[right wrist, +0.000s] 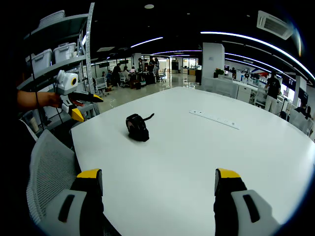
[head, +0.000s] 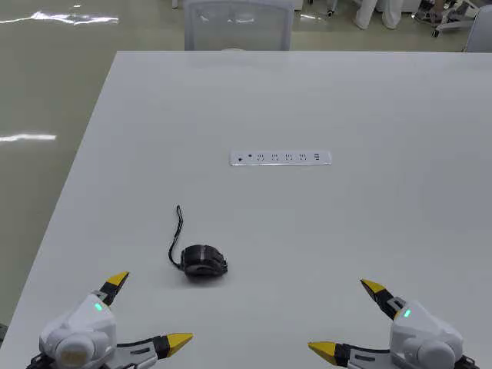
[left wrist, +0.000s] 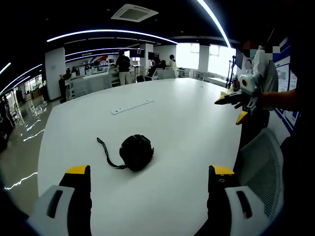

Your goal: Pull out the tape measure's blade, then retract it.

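1. While the left gripper (head: 150, 308) hangs over the near edge of the white table (head: 307, 100), its two yellow-tipped jaws stand wide apart with nothing between them.
2. Level with it and well apart to its right is the right gripper (head: 345, 317). Its jaws are likewise spread and hold nothing.
3. The black tape measure (head: 204, 261) lies on the table just ahead of the left gripper and slightly to its right. From the right gripper it sits ahead and well off to the left. Neither gripper touches it.
4. A thin black wrist strap (head: 175, 231) trails from the side of the case, running away from the grippers and lying loose on the table.
5. Farther ahead of both grippers, beyond the tape measure, a white power strip (head: 280, 157) lies flat on the table.
6. At the far edge of the table, straight ahead of the grippers, stands a grey chair (head: 238, 27).
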The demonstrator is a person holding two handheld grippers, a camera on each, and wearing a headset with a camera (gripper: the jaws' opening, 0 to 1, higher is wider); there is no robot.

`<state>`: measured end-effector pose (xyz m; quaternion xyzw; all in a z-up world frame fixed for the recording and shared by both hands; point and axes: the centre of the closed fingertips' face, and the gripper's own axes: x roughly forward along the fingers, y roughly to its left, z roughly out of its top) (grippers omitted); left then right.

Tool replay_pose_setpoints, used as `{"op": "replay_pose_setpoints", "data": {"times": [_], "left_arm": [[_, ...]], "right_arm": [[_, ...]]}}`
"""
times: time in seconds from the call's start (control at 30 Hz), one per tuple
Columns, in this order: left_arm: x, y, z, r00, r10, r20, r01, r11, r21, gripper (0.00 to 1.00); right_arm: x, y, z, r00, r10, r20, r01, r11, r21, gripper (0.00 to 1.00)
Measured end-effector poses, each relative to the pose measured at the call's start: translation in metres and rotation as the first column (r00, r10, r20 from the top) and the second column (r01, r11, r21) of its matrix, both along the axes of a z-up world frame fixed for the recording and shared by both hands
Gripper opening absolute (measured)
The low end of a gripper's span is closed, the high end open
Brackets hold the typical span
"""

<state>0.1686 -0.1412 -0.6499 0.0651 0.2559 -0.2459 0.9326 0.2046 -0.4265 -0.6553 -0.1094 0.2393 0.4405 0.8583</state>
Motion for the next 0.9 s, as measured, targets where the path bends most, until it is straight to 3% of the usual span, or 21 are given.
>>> {"op": "replay_pose_setpoints", "data": {"times": [0.4, 0.9], "left_arm": [[0.0009, 0.0055, 0.0081, 1.000, 0.008, 0.017, -0.008, 1.000, 0.005, 0.99], [-0.0033, 0.0021, 0.0091, 1.000, 0.000, 0.003, 0.000, 1.000, 0.015, 0.99]], "right_arm": [[0.0028, -0.0027, 0.0024, 1.000, 0.007, 0.007, -0.007, 1.000, -0.016, 0.96], [-0.0012, -0.0003, -0.0018, 1.000, 0.029, -0.004, -0.029, 0.999, -0.022, 0.96]]}}
